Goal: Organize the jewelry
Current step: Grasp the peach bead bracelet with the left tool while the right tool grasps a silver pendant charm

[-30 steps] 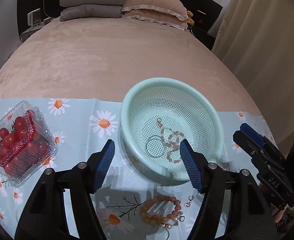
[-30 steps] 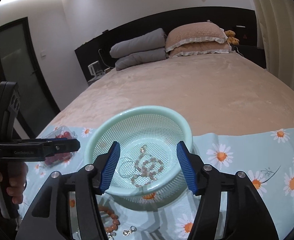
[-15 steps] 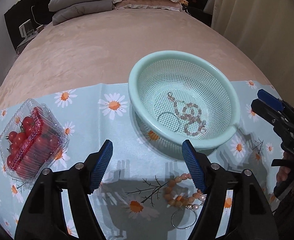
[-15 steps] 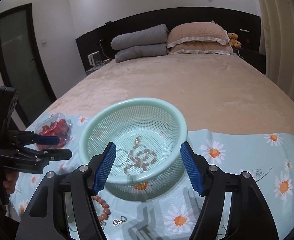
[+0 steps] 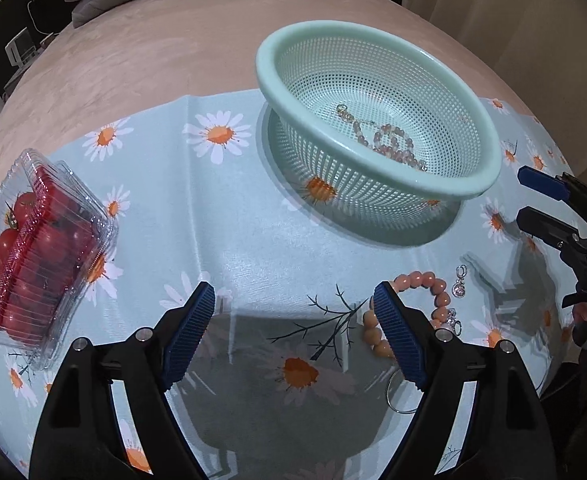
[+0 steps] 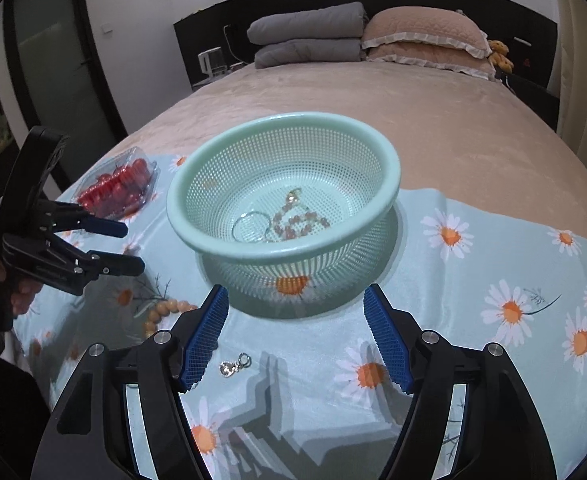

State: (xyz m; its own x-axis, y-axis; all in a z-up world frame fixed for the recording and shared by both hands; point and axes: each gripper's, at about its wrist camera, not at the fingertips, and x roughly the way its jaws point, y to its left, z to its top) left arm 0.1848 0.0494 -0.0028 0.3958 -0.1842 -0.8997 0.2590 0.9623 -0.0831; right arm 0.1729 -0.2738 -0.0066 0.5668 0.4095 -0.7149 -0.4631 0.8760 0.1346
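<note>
A mint green perforated basket stands on a daisy-print cloth. It holds a pink bead bracelet and a silver ring hoop. An orange bead bracelet, a small silver charm and a metal hoop lie on the cloth in front of the basket. My left gripper is open and empty, just left of the orange bracelet. My right gripper is open and empty, in front of the basket and right of the charm.
A clear plastic box of cherry tomatoes sits at the left of the cloth. Behind it spreads a beige bed with pillows and a dark headboard. Curtains hang at the right.
Both grippers have pulled back and tilted down toward the cloth. The basket now sits farther ahead, and the orange bracelet and charm show more fully. Both stay open.
</note>
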